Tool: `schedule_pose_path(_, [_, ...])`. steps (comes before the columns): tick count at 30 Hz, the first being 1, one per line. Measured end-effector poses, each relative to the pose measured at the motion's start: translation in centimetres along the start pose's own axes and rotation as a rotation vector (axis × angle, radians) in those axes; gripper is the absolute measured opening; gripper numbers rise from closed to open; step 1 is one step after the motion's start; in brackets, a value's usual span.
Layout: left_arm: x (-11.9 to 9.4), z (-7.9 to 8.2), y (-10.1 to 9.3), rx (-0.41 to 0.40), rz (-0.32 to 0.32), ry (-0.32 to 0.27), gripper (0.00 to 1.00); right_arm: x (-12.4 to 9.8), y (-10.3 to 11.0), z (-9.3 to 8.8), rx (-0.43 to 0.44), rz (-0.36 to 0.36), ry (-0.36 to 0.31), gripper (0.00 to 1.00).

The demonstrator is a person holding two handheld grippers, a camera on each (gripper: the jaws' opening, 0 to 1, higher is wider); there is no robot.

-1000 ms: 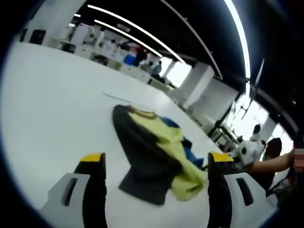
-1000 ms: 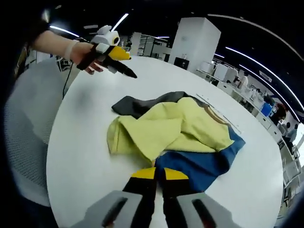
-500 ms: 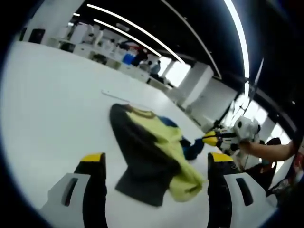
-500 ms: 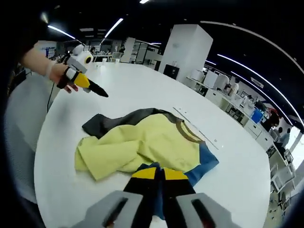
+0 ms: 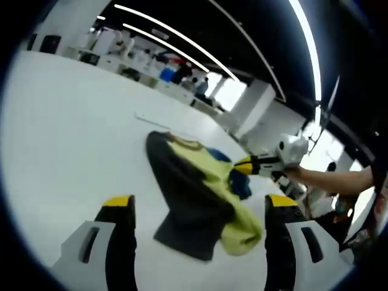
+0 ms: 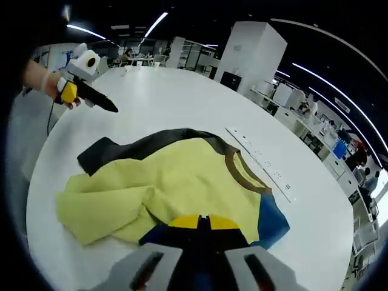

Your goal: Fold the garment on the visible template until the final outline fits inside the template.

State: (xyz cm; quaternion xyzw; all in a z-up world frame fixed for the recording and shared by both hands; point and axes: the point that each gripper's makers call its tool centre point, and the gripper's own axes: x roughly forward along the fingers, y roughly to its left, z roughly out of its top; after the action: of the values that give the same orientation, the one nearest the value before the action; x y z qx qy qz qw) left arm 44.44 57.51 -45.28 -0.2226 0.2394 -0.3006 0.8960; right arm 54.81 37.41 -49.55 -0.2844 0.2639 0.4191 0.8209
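Yellow, dark grey and blue, the garment (image 5: 200, 197) lies crumpled on the white table (image 5: 66, 139) between the spread jaws of the left gripper (image 5: 197, 233), and the right gripper (image 5: 262, 165) has swung in over its blue edge since half a second ago. In the right gripper view, that gripper (image 6: 200, 223) now hangs closer over the blue part with jaws pressed together; whether cloth is pinched I cannot tell. Folding looks barely begun, and the left gripper (image 6: 85, 91) hovers well apart from the garment (image 6: 163, 188).
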Motion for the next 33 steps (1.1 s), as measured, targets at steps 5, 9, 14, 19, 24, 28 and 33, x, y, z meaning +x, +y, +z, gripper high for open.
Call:
schedule_pose_path(5, [-0.1,0.0,0.2,-0.003,0.005,0.002,0.84,0.9,0.0,-0.8,0.052,0.012,0.017,0.00])
schedule_pose_path(9, [-0.1,0.0,0.4,-0.005,0.010,-0.001,0.84,1.1,0.0,-1.3,0.066,0.014,0.031,0.00])
schedule_pose_path(14, [-0.2,0.0,0.4,-0.007,0.012,-0.003,0.84,1.3,0.0,-1.5,0.079,0.017,0.037,0.00])
schedule_pose_path(19, [-0.2,0.1,0.3,-0.006,0.011,-0.007,0.84,1.1,0.1,-1.1,0.193,0.022,0.002,0.05])
schedule_pose_path(24, [-0.2,0.1,0.2,-0.006,0.010,-0.009,0.84,0.5,0.3,-0.8,0.241,0.023,-0.038,0.34])
schedule_pose_path(28, [-0.2,0.0,0.0,-0.008,0.008,-0.009,0.84,-0.1,0.7,-0.8,0.259,0.026,-0.063,0.46])
schedule_pose_path(33, [-0.3,-0.1,0.0,-0.008,0.007,-0.009,0.84,-1.3,0.4,-0.5,0.265,-0.020,-0.116,0.64])
